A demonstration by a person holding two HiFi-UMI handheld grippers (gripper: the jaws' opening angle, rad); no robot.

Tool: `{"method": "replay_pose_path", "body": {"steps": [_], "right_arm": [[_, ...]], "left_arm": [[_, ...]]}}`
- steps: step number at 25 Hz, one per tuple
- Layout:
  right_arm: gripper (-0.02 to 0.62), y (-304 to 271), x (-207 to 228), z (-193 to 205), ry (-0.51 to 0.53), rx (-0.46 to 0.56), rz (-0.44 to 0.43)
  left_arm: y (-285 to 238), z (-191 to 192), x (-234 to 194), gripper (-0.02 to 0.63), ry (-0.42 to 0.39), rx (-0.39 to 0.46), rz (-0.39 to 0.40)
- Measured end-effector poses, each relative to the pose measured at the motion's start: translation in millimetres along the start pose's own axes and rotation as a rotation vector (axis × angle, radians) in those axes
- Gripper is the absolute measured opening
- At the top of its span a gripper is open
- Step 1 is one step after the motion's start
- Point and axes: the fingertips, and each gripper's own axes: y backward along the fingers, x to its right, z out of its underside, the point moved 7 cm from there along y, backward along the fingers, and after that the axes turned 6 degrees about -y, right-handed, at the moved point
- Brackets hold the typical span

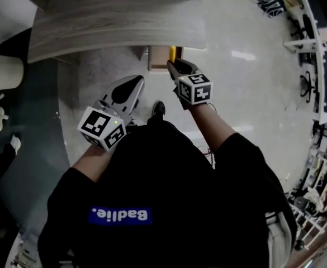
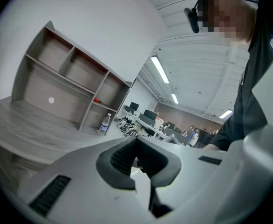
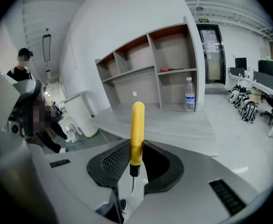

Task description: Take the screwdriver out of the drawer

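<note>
The screwdriver [image 3: 137,127] has a yellow handle and a thin dark shaft. It stands upright between the pads of my right gripper [image 3: 137,147], which is shut on the lower end of the handle, shaft pointing down. In the head view the right gripper [image 1: 173,66] is raised in front of the wooden desk [image 1: 118,24], with the yellow handle [image 1: 173,52] sticking out past its tips. The drawer [image 1: 158,57] shows as a light wooden box under the desk edge. My left gripper [image 1: 137,82] hangs to the left and lower; its pads [image 2: 122,157] meet with nothing between them.
A wooden shelf unit [image 3: 150,73] stands on the desk with a water bottle [image 3: 189,94] beside it. A white bin [image 3: 80,112] and a bystander [image 3: 22,65] are at the left. Office desks [image 1: 320,49] line the right side. My shoe [image 1: 159,109] is on the pale floor.
</note>
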Motion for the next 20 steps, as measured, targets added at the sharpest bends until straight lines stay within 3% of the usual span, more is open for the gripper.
{"method": "replay_pose_path", "body": {"steps": [7, 20], "right_arm": [[0.098, 64.0, -26.7, -28.3, -0.068, 0.119, -0.088], [0.097, 138.7, -58.7, -68.2, -0.051, 0.284, -0.241]], "left_arm": [[-5.0, -8.3, 25.3, -0.003, -0.033, -0.006, 0.065], [-24.4, -22.3, 45.5, -0.003, -0.089, -0.006, 0.121]]}}
